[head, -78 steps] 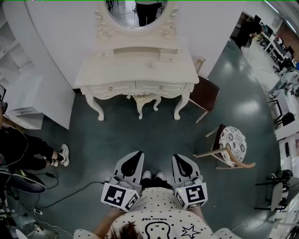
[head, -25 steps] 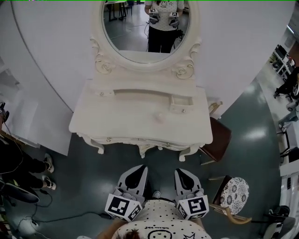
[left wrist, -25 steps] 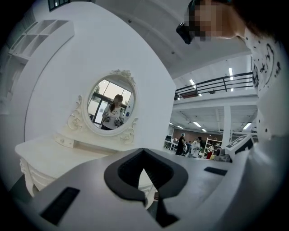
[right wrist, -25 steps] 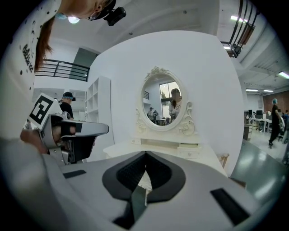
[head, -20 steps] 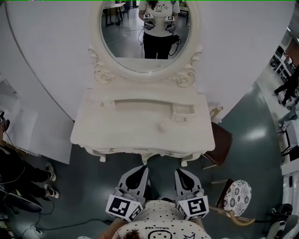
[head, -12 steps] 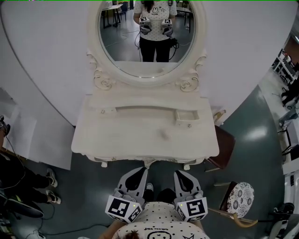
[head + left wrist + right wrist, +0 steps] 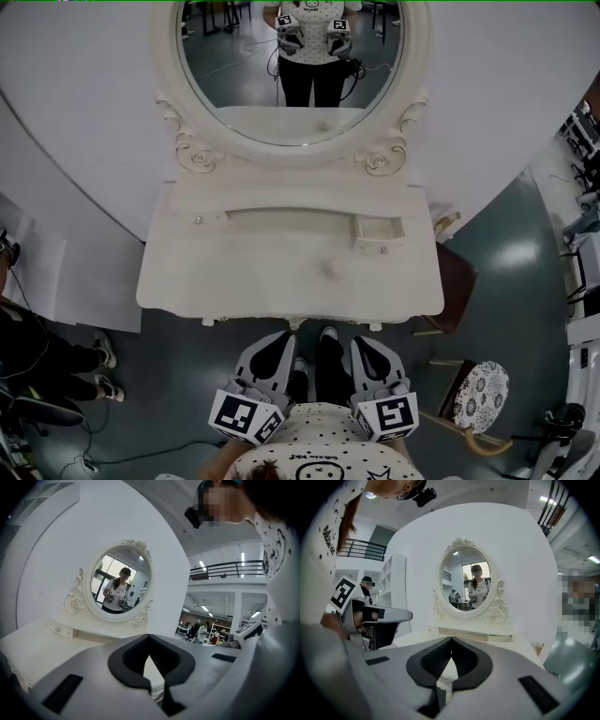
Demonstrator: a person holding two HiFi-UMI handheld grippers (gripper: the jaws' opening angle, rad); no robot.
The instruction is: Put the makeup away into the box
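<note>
Shoes (image 7: 328, 336) in head view alone

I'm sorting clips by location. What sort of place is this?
Probably a mock dressing corner inside an open hall. A white dressing table with an oval mirror stands against a curved wall. Beyond it are a railed mezzanine and office desks.
</note>
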